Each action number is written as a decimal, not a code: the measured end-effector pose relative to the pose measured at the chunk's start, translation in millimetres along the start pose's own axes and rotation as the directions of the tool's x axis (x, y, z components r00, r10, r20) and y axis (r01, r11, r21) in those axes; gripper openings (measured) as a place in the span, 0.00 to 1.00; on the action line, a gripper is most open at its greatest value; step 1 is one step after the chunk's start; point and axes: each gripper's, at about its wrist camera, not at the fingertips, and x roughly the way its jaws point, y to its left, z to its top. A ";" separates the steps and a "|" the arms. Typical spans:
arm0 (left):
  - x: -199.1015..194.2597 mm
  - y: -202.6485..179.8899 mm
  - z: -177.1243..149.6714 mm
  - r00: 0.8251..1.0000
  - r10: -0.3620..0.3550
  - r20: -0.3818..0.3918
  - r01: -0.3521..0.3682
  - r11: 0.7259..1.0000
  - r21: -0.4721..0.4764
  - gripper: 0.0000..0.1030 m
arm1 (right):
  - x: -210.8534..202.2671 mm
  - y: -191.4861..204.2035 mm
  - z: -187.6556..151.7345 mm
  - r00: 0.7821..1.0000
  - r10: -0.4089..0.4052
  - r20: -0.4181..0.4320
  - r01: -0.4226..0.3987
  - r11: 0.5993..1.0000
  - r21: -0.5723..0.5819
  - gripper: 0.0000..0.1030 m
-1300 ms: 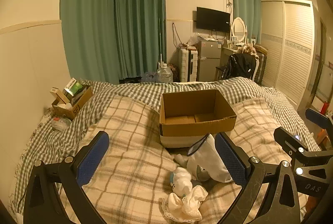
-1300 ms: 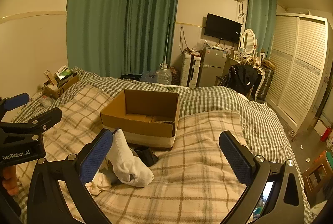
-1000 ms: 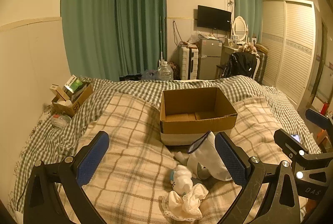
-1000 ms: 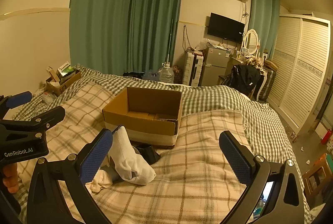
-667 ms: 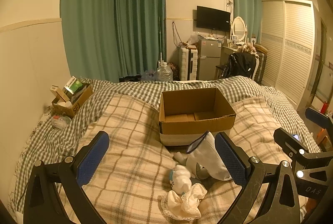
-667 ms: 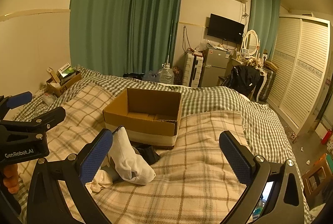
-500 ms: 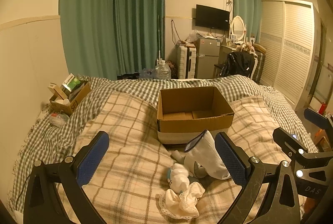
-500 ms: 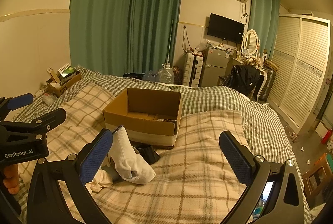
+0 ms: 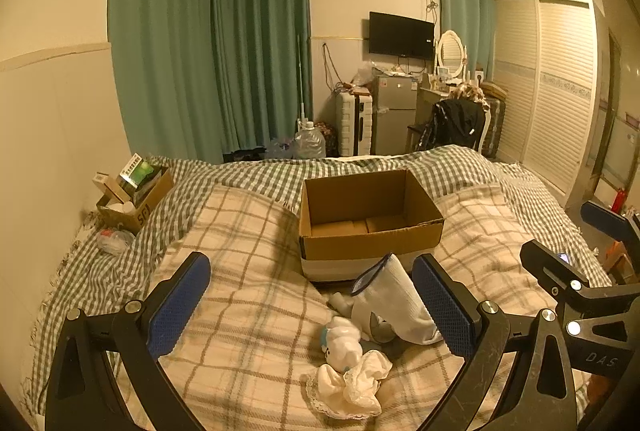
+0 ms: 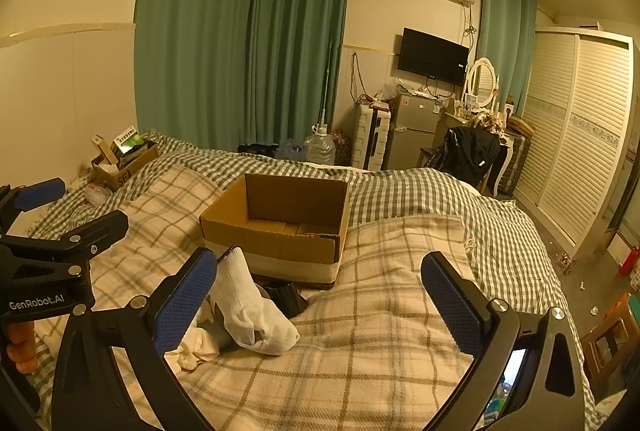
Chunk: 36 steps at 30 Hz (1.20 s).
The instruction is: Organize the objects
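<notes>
An open, empty cardboard box (image 9: 370, 227) (image 10: 280, 231) sits on the plaid blanket in the middle of the bed. In front of it lies a small pile: a white sock (image 9: 394, 305) (image 10: 250, 307), a small white plush toy (image 9: 342, 345), a cream frilly scrunchie (image 9: 350, 385) (image 10: 196, 347) and a dark object (image 10: 286, 297). My left gripper (image 9: 312, 307) is open and empty, held above the pile. My right gripper (image 10: 320, 293) is open and empty, to the right of the pile, with the sock next to its left finger.
A small cardboard box of packets (image 9: 134, 191) and a plastic bag (image 9: 114, 241) sit at the bed's far left by the wall. Beyond the bed stand a water jug (image 9: 310, 143), a fridge (image 9: 394, 115), a chair with a jacket (image 9: 460, 123) and a wardrobe (image 9: 556, 87).
Both grippers stay open and nearly still. The left wrist view has drifted slightly, so the box and pile sit a little lower and to the left.
</notes>
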 end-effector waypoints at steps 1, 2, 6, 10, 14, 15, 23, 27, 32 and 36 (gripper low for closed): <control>-0.9 0.3 0.7 1.000 -0.002 0.000 0.002 1.000 -0.002 1.00 | -1.2 0.5 0.8 1.000 0.003 0.000 -0.003 1.000 -0.001 0.99; -2.0 0.6 1.3 1.000 -0.005 -0.002 0.005 1.000 -0.006 1.00 | -2.2 1.0 1.7 1.000 0.003 0.001 -0.003 1.000 -0.003 0.99; -5.3 2.0 7.0 0.998 -0.024 -0.056 0.022 0.999 -0.037 1.00 | -14.7 -2.4 5.7 1.000 -0.004 0.022 0.004 1.000 0.004 0.99; -14.7 -2.0 9.6 0.997 -0.033 -0.063 0.032 0.999 -0.020 1.00 | -33.3 -5.6 12.9 0.998 -0.028 0.050 0.028 1.000 -0.002 0.99; -3.8 -5.1 -3.7 0.991 -0.041 -0.130 0.038 0.999 -0.022 1.00 | -40.6 -8.9 9.0 0.998 -0.045 0.050 0.045 0.999 -0.012 0.99; 4.2 -6.2 -12.1 0.985 -0.049 -0.164 0.045 0.999 -0.024 1.00 | -40.5 -9.6 5.1 0.998 -0.045 0.046 0.045 0.999 -0.012 0.99; 74.2 -32.1 -96.8 0.916 -0.051 -0.398 0.080 0.995 0.056 0.78 | 7.8 -5.2 -36.3 0.994 -0.035 -0.104 0.031 0.999 -0.042 0.99; 93.8 -33.3 -120.2 0.863 -0.129 -0.489 0.155 0.988 0.013 0.18 | 35.6 2.7 -50.2 0.986 0.005 -0.166 -0.013 0.999 -0.050 0.99; 75.6 -9.6 -96.2 0.914 -0.156 -0.374 0.147 0.988 -0.053 0.12 | 68.2 17.3 -52.3 0.978 -0.016 -0.206 -0.007 0.994 -0.112 0.99; 69.9 15.9 -74.8 0.948 -0.083 -0.306 0.069 0.996 -0.055 0.12 | 92.9 33.5 -47.6 0.970 0.028 -0.240 -0.063 0.988 -0.140 0.94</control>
